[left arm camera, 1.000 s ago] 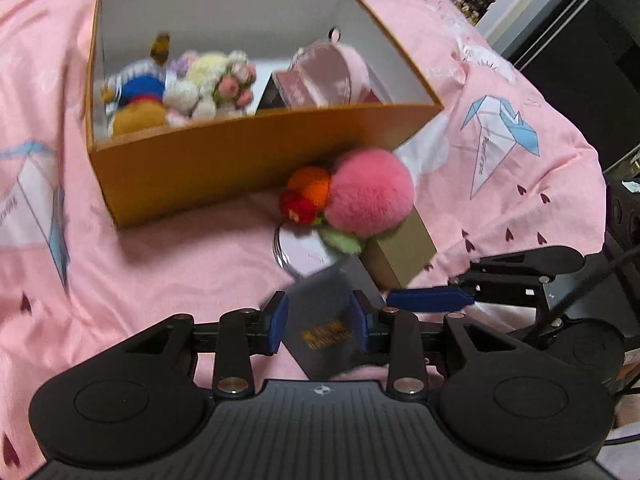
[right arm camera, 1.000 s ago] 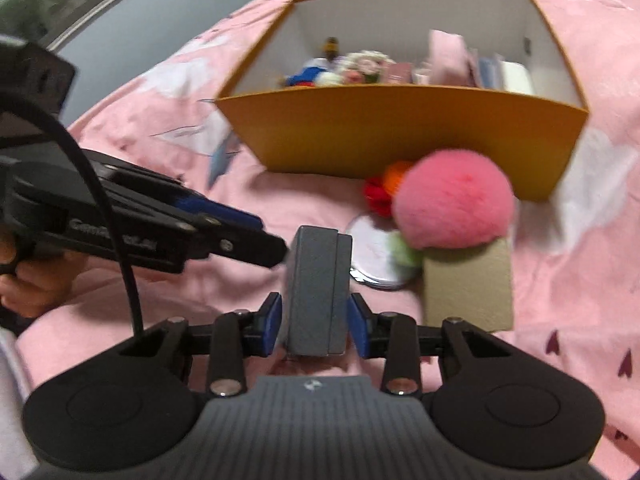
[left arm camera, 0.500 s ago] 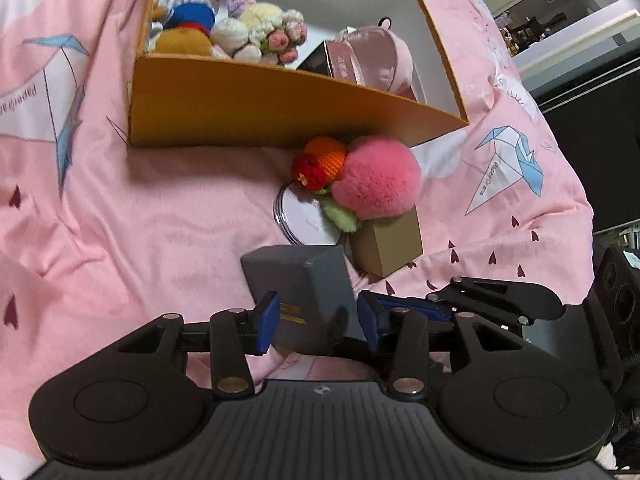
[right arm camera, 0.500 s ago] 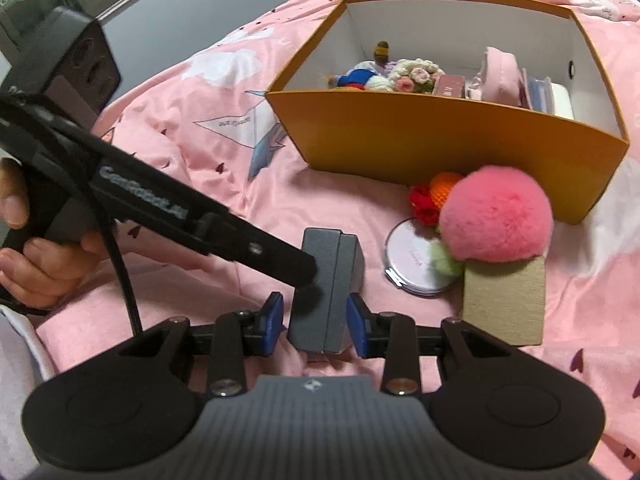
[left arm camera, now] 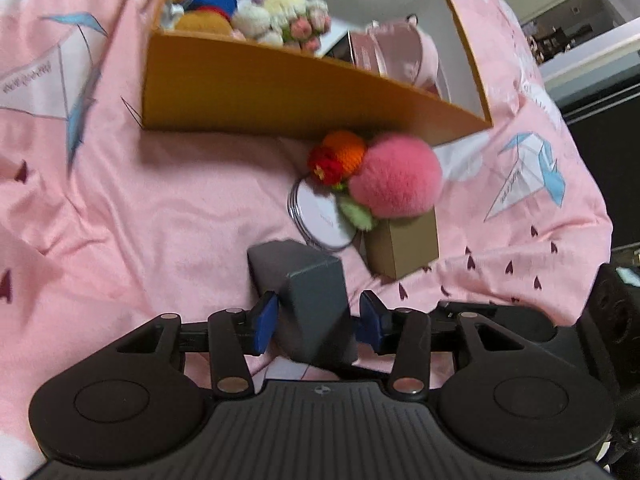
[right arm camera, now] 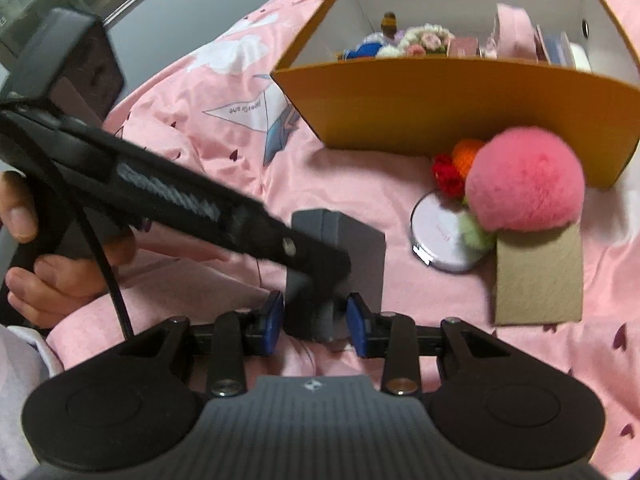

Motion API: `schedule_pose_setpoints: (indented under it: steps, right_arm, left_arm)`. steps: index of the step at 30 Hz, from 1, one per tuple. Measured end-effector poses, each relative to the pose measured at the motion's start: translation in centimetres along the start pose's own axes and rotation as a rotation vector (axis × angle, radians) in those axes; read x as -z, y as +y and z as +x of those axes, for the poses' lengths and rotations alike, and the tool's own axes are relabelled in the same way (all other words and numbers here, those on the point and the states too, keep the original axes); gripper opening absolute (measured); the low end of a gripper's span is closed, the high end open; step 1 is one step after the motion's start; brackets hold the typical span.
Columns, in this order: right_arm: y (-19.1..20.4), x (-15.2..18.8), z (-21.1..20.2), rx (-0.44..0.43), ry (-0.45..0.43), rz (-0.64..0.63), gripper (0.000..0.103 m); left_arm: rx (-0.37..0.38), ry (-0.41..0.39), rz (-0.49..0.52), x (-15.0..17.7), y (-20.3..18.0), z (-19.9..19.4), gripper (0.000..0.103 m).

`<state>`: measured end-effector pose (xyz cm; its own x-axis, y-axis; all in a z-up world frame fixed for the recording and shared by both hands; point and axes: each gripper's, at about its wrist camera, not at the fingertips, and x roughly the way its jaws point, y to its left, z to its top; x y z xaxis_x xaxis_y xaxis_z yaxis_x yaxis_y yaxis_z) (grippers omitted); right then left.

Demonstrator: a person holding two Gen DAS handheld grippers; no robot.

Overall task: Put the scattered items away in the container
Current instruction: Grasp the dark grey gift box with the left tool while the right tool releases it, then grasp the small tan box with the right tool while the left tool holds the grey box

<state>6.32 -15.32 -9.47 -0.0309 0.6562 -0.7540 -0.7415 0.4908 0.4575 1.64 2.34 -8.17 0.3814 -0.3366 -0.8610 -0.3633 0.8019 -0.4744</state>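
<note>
A dark grey box (left arm camera: 308,292) sits low over the pink bedspread, and both grippers are at it. My right gripper (right arm camera: 314,318) is shut on its near end. My left gripper (left arm camera: 316,318) has the box between its jaws, which are opening; the right pad stands clear of the box. In the right wrist view a left finger (right arm camera: 280,240) crosses in front of the grey box (right arm camera: 360,248). The orange container (left arm camera: 280,92) lies beyond, holding crocheted toys and pink items. A pink pompom (left arm camera: 396,176), a round compact (left arm camera: 316,216) and a brown box (left arm camera: 404,244) lie before it.
A person's hand (right arm camera: 52,280) holds the left gripper's handle at the left of the right wrist view. The pink bedspread (left arm camera: 160,220) with paper-crane prints covers the surface. Dark furniture (left arm camera: 600,140) stands past the bed's right edge.
The left jaws have spread wider around the grey box and the left gripper has rolled, tilting its view. The right gripper keeps its hold on the box.
</note>
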Motion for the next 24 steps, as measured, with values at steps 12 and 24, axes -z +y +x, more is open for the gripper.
schedule_pose_setpoints:
  steps: [12, 24]
  right_arm:
    - [0.0, -0.4, -1.8, 0.079, -0.021, -0.032, 0.039]
    - [-4.5, -1.8, -3.4, 0.56, -0.077, 0.067, 0.055]
  left_arm:
    - [-0.009, -0.017, 0.004, 0.2, 0.2, -0.1, 0.045]
    - [-0.167, -0.113, 0.209, -0.6, -1.7, -2.6, 0.044]
